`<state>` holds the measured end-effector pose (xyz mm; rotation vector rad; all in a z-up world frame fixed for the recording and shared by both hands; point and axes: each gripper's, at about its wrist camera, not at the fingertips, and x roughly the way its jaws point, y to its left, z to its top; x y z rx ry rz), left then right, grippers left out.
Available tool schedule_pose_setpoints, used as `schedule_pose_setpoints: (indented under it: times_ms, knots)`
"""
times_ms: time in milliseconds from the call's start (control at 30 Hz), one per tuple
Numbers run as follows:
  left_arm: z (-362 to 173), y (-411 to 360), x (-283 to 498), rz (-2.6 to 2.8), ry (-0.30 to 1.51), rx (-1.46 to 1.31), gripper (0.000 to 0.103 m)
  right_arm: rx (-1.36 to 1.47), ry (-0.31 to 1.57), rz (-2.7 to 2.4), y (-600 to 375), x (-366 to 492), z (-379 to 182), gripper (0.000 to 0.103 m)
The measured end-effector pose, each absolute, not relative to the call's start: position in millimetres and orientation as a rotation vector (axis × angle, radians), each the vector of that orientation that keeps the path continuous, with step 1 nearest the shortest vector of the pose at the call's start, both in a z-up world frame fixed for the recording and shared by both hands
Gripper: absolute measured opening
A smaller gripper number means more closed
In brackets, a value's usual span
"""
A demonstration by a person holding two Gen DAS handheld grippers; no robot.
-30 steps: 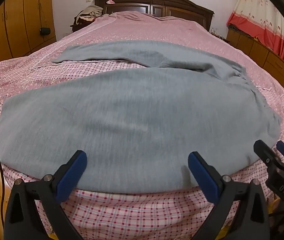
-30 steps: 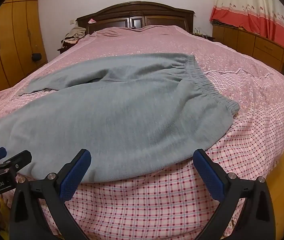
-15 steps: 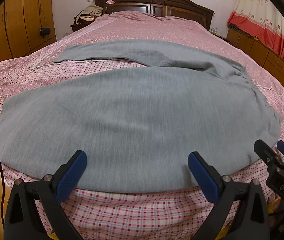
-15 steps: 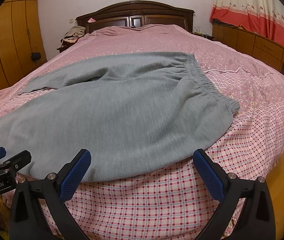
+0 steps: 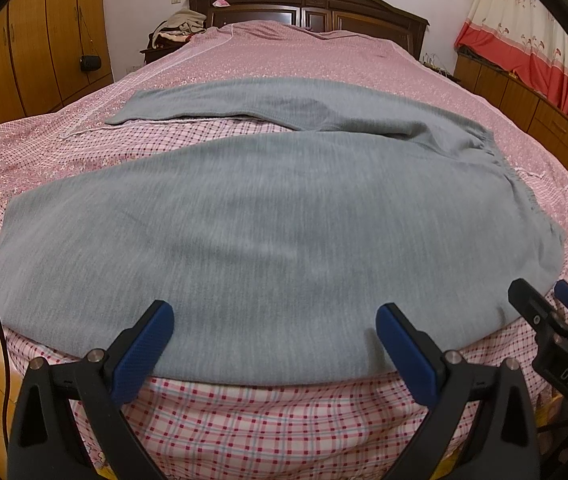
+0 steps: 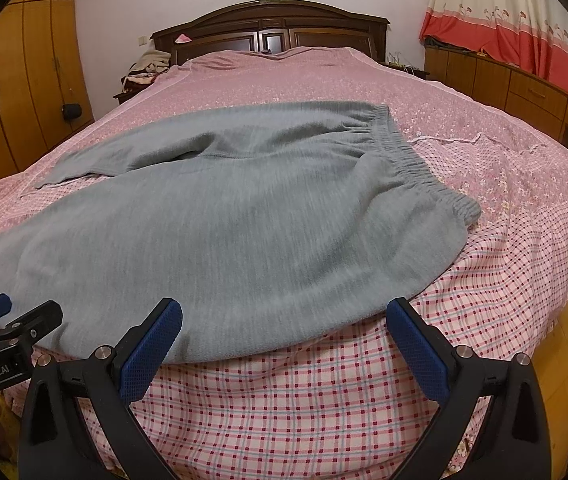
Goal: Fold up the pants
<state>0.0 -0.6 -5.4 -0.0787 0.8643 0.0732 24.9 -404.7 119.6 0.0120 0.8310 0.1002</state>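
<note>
Grey pants (image 5: 267, 224) spread flat across pink bed (image 5: 324, 64), waistband (image 6: 416, 160) at right, left gripper (image 5: 273, 334) spread, empty, right gripper (image 6: 284, 328) spread, empty, both at near edge.

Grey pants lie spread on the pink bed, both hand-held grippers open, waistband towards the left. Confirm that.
Not quite: the waistband is towards the right, as the right wrist view shows. The grey pants do lie spread on the pink bed, with the left hand-held gripper and right hand-held gripper open.

Left gripper (image 5: 269, 338) and right gripper (image 6: 284, 334) side by side, jaws wide apart, empty.
</note>
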Motion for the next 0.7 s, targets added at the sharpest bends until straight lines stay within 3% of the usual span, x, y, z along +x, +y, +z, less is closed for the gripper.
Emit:
schedule_pose_setpoints:
  times_ms: [700]
  knots:
    - [-6.6, -0.2, -0.8, 0.075, 0.867, -0.074, 0.103, 0.012, 0.837, 0.099, -405.0, 25.4, 117.4, 0.103]
